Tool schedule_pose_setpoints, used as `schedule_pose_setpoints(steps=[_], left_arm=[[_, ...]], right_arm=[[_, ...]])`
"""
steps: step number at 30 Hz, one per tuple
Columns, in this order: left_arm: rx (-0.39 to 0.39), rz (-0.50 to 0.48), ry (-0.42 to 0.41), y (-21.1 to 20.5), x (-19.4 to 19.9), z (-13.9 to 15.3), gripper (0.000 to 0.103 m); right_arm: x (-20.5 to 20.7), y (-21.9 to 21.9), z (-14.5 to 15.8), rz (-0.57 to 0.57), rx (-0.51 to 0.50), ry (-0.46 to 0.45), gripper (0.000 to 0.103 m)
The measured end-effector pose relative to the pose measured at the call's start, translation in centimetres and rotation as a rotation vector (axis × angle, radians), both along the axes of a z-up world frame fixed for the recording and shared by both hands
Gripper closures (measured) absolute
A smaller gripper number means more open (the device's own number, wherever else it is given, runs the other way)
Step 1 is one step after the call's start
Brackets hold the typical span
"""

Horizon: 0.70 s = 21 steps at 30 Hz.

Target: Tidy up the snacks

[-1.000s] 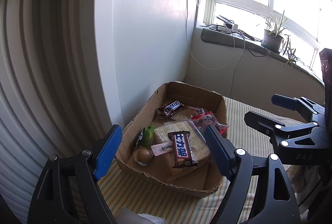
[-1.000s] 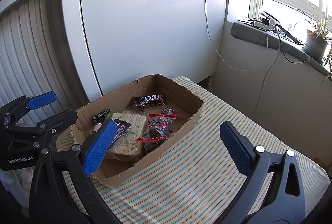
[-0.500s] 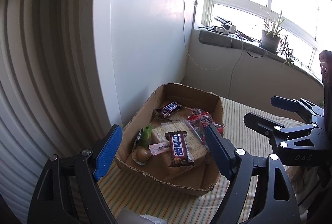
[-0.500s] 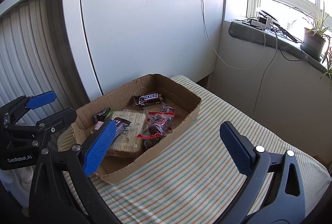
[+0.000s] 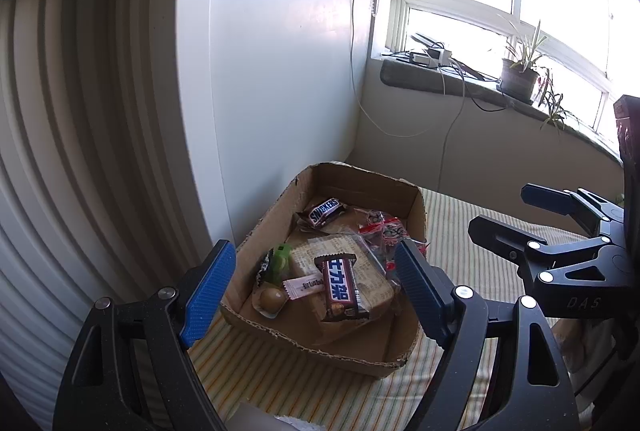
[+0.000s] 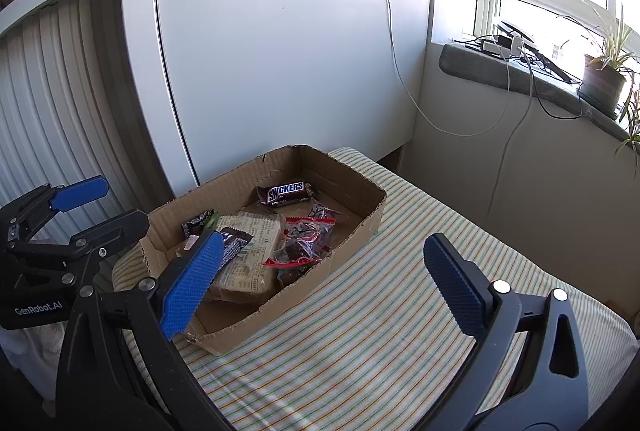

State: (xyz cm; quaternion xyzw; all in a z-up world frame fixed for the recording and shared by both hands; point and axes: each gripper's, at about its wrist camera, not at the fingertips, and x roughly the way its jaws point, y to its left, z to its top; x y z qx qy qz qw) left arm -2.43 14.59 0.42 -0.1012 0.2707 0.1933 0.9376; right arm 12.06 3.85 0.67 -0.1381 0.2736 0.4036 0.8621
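A cardboard box [image 5: 416, 209] [image 6: 364, 227] sits on a striped tablecloth and holds several snacks: two Snickers bars [image 5: 325, 211] [image 5: 340, 287] [image 6: 286, 192], a large flat packet [image 5: 360, 273] [image 6: 250, 251], a red-trimmed clear bag [image 5: 380, 231] [image 6: 302, 241], a green packet [image 5: 278, 261], a small pink-white sweet [image 5: 306, 285]. My left gripper [image 5: 310, 289] is open and empty, held above the box's near end. My right gripper [image 6: 324, 281] is open and empty, above the box's front right side.
A white cabinet panel [image 6: 280, 63] stands right behind the box. A ribbed radiator-like wall [image 5: 60, 151] is at the left. A windowsill with cables and a potted plant [image 6: 604, 79] lies at the back right. The striped cloth [image 6: 400, 331] stretches right of the box.
Both grippers have drawn back slightly; the box looks a little smaller and farther away. Both stay open. The snacks have not moved.
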Motion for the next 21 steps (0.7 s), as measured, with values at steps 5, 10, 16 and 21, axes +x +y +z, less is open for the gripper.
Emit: schedule_pose_setpoints(steps=[5, 10, 16, 21], left_arm=[[0.003, -0.002, 0.001, -0.06, 0.10, 0.04, 0.021], [0.005, -0.007, 0.004, -0.25, 0.36, 0.01, 0.021], [0.008, -0.007, 0.007, -0.57, 0.50, -0.09, 0.021], [0.007, -0.004, 0.008, -0.66, 0.49, -0.15, 0.021]], right_arm=[[0.01, -0.11, 0.02, -0.001, -0.002, -0.001, 0.001], [0.14, -0.31, 0.02, -0.002, -0.001, 0.002, 0.001], [0.34, -0.62, -0.15, -0.010, -0.002, 0.005, 0.001], [0.40, -0.73, -0.25, -0.010, -0.001, 0.008, 0.001]])
